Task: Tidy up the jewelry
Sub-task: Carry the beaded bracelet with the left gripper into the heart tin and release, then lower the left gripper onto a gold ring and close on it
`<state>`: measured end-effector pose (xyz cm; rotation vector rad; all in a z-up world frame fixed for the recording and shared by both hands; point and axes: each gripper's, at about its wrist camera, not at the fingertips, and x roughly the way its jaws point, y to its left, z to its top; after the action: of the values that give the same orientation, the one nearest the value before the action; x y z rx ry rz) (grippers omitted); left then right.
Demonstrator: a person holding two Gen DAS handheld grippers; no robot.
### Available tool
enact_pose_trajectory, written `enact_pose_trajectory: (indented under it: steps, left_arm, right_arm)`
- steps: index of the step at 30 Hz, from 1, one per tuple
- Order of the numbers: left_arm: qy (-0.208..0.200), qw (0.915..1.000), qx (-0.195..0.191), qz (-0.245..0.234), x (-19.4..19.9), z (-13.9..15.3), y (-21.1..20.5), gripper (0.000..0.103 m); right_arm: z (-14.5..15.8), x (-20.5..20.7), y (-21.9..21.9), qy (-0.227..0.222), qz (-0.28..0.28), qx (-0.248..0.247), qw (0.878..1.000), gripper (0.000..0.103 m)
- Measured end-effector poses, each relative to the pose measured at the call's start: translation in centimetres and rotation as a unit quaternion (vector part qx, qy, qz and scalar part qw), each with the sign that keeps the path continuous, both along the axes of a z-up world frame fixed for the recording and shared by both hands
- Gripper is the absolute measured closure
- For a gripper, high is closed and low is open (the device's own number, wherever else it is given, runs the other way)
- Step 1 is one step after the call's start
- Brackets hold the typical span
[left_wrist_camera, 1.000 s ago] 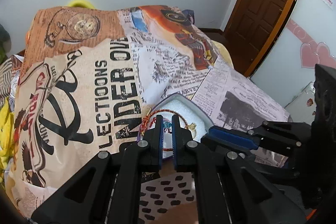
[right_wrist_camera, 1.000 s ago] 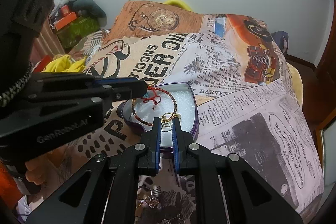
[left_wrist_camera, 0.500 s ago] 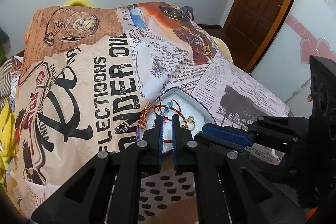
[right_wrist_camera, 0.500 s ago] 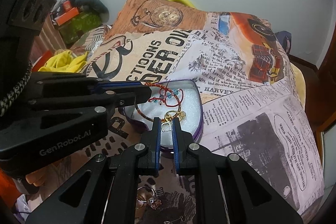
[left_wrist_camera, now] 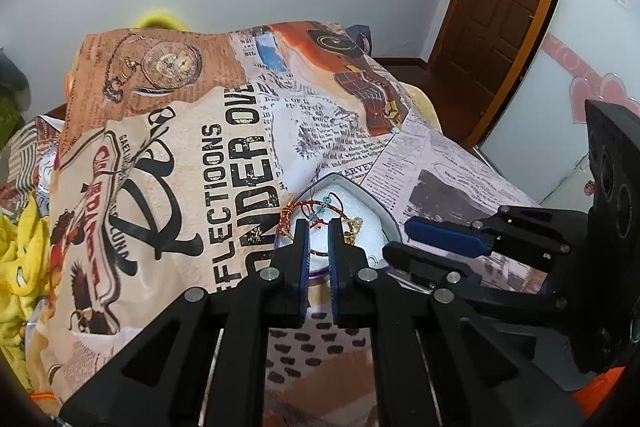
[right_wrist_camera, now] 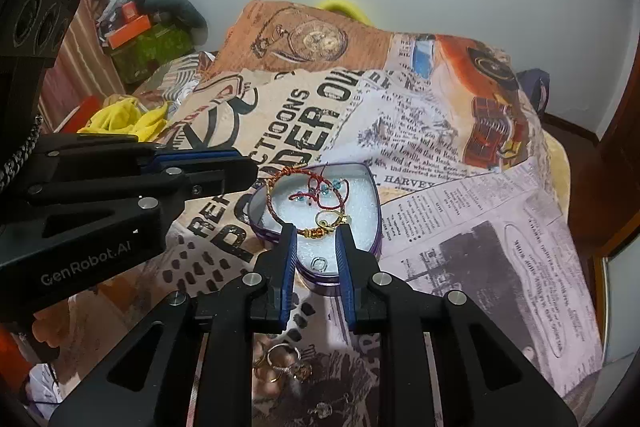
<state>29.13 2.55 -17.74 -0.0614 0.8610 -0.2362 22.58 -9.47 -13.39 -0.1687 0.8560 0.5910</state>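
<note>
A purple heart-shaped tin (right_wrist_camera: 372, 235) with white lining lies on the printed bedspread (right_wrist_camera: 460, 219); it also shows in the left wrist view (left_wrist_camera: 390, 223). Inside lie a red cord bracelet (right_wrist_camera: 316, 193) with blue beads, a gold ring (right_wrist_camera: 328, 219) and a small silver ring (right_wrist_camera: 319, 263). My right gripper (right_wrist_camera: 317, 233) is open and empty, fingertips over the tin's near part. My left gripper (left_wrist_camera: 318, 227) has a narrow gap between its jaws, holds nothing, and hovers at the tin's near left edge.
Several loose rings (right_wrist_camera: 282, 363) and a small pendant (right_wrist_camera: 322, 409) lie on the bedspread just below the right gripper. Yellow cloth (right_wrist_camera: 128, 119) and clutter sit at the left. A wooden door (left_wrist_camera: 508, 15) stands at the far right.
My right gripper has opened and let the gold ring drop into the tin. Both grippers have drawn back a little and risen.
</note>
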Motion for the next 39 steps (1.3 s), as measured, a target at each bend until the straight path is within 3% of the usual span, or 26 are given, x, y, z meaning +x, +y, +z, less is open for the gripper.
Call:
enact_pose_trajectory:
  steps: [5,10,15,18,23,30,39]
  left_arm:
    - [-0.016,0.9998,0.012,-0.001,-1.7,1.6,-0.3,0.092]
    - [-0.035,0.9992,0.017,-0.001,-3.7,3.2,-0.6,0.077]
    - [-0.047,0.9987,0.020,-0.002,-5.5,4.5,-0.9,0.074]
    - [-0.054,0.9983,0.020,-0.002,-6.6,5.2,-1.2,0.067]
    - [-0.060,0.9979,0.023,-0.006,-8.1,5.8,-1.7,0.064]
    - [-0.053,0.9982,0.026,-0.008,-9.7,5.2,-2.3,0.058]
    - [-0.008,0.9997,0.022,-0.005,-9.8,2.0,-2.3,0.058]
  right_arm:
    - [1.5,-1.1,-0.4,-0.017,-0.006,0.001,1.000,0.085]
    - [3.1,-2.1,-1.2,-0.032,-0.017,0.004,0.999,0.084]
    - [4.5,-3.3,-2.0,-0.049,-0.029,0.011,0.998,0.064]
    - [5.4,-4.3,-2.6,-0.059,-0.034,0.016,0.998,0.063]
    - [6.5,-5.6,-3.6,-0.070,-0.043,0.022,0.996,0.063]
    - [6.6,-6.8,-5.1,-0.071,-0.056,0.023,0.996,0.063]
    - [3.7,-7.4,-5.9,-0.035,-0.056,0.008,0.998,0.063]
